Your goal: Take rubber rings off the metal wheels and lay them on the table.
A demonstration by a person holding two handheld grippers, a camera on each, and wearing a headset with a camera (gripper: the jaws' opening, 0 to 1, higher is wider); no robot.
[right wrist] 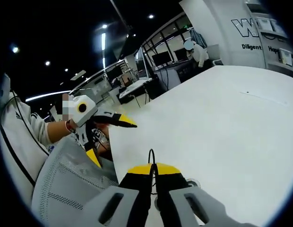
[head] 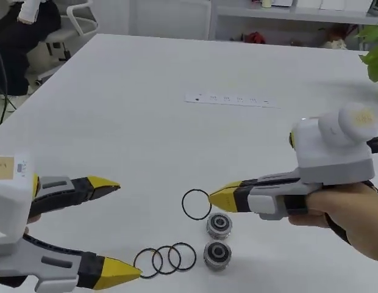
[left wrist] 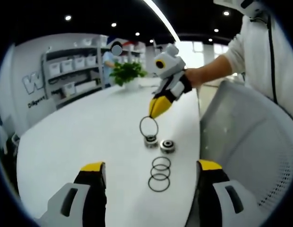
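- Head view: the right gripper (head: 221,198) was pinched shut on one rubber ring (head: 183,204), just beside the two wheels (head: 219,224) near the table's (head: 177,73) near edge. Three rings (head: 166,259) lay overlapping left of the wheels, likely kept together as a tidy row. The left gripper (head: 119,227) was wide open and empty, probably held clear.
- Left gripper view: this showed what the head view flattened. The held ring (left wrist: 140,126) hung upright from the right gripper (left wrist: 157,108), above the far wheel (left wrist: 150,141) and not lying on the table.
- Right gripper view: the closed tips (right wrist: 155,169) confirmed the pinch, with the ring seen edge-on as a thin line (right wrist: 151,156). Whether the wheels carried more rings could not be told.
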